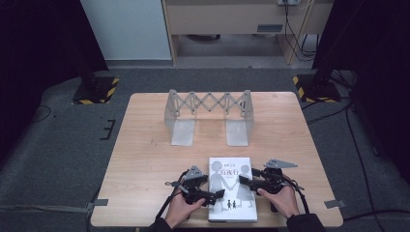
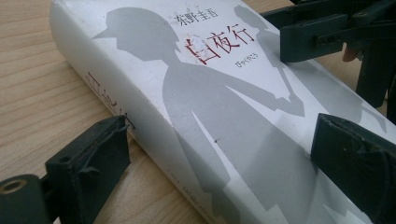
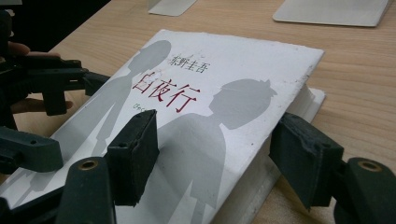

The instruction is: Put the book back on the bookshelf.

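A white hardcover book (image 1: 232, 205) with grey silhouettes and red title characters lies flat near the table's front edge. My left gripper (image 1: 212, 191) is at the book's left side and open. In the left gripper view (image 2: 219, 163) one jaw is low beside the spine and the other is over the cover (image 2: 210, 107). My right gripper (image 1: 249, 176) is at the book's right side, also open. In the right gripper view (image 3: 217, 158) one jaw hangs over the cover (image 3: 224, 70) and the other is past the book's page edge. Neither gripper holds anything.
A grey metal expanding book rack (image 1: 209, 113) with two flat base plates stands at the back middle of the wooden table (image 1: 145, 159). The left gripper (image 3: 51, 79) appears across the book in the right gripper view. Cables and stand bases lie on the floor around the table.
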A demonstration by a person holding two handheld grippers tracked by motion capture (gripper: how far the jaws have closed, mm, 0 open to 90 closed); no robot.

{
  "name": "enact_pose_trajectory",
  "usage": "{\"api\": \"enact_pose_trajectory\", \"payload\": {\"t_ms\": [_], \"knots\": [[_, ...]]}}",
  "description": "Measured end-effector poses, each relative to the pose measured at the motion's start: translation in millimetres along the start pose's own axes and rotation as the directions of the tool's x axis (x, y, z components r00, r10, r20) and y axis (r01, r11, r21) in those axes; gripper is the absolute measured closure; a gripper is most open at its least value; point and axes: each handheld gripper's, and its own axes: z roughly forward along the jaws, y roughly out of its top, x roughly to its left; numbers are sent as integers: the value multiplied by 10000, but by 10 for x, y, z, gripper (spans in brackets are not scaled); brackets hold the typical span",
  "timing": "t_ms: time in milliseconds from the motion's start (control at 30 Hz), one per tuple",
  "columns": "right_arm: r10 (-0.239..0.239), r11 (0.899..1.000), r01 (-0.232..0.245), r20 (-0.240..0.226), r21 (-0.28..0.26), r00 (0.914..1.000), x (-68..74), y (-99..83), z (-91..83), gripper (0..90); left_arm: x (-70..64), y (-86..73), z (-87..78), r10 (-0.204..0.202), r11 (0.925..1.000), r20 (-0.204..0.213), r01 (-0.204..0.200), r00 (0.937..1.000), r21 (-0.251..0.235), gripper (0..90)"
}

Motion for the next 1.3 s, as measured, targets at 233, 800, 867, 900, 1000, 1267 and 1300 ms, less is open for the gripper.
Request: {"api": "enact_pose_trajectory", "payload": {"t_ms": [233, 800, 867, 900, 1000, 1267, 1300], "knots": [[-15, 10000, 15, 22, -28, 10000, 5, 0, -1, 330, 3, 1, 43, -478, 9987, 115, 476, 9988, 190, 6], [59, 9999, -58, 80, -123, 10000, 4, 6, -8, 359, 17, -9, 23, -688, 9976, 72, 688, 9976, 15, 26], [34, 9999, -32, 89, -168, 10000, 7, 15, -24, 373, 32, -11, 12, -772, 9970, 173, 772, 9969, -16, 44], [107, 9997, -106, 66, -222, 9999, 16, 22, -34, 382, 33, -8, 2, -766, 9971, 180, 766, 9969, -30, 50], [-126, 9985, 129, 63, -531, 9999, 37, 68, -83, 418, 34, 12, -58, -558, 9983, 146, 560, 9983, -176, 132], [-260, 9927, 251, -56, -1180, 9996, 93, 163, -112, 421, 49, 20, -147, -406, 9987, 428, 418, 9983, -278, 202], [-274, 9922, 262, -76, -1220, 9996, 97, 174, -109, 420, 50, 20, -149, -403, 9987, 447, 416, 9982, -287, 202]]}}
